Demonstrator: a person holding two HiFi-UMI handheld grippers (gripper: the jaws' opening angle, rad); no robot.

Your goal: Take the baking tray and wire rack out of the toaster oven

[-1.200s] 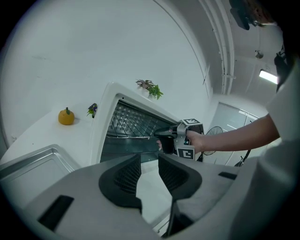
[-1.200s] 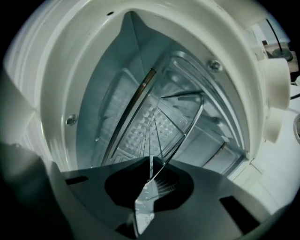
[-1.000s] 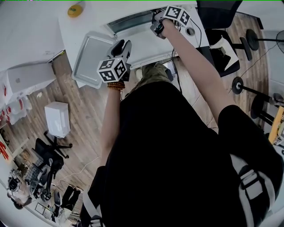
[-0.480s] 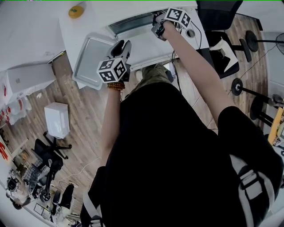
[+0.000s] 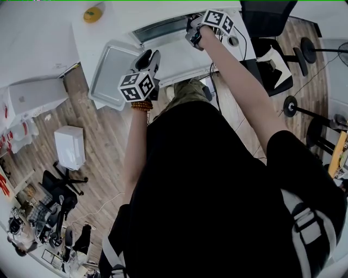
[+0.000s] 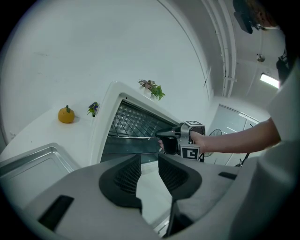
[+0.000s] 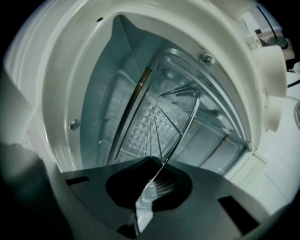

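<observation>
One wire rack (image 7: 161, 126) sits in the toaster oven (image 7: 61, 93), its front wire pinched by the right tool (image 7: 154, 178), jaws pressed tight on it. The rack runs straight away from that tool into the oven, so the pull should come straight back out the mouth. Left of the oven the baking tray (image 5: 109, 73) lies on the surface (image 5: 87, 38); the left tool (image 6: 149, 168) hangs by it, spread, empty.

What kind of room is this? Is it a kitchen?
Probably not a home kitchen; it looks more like an office or lab room. The toaster oven sits on a white table, with an office chair and round-based stands on the wood floor.
</observation>
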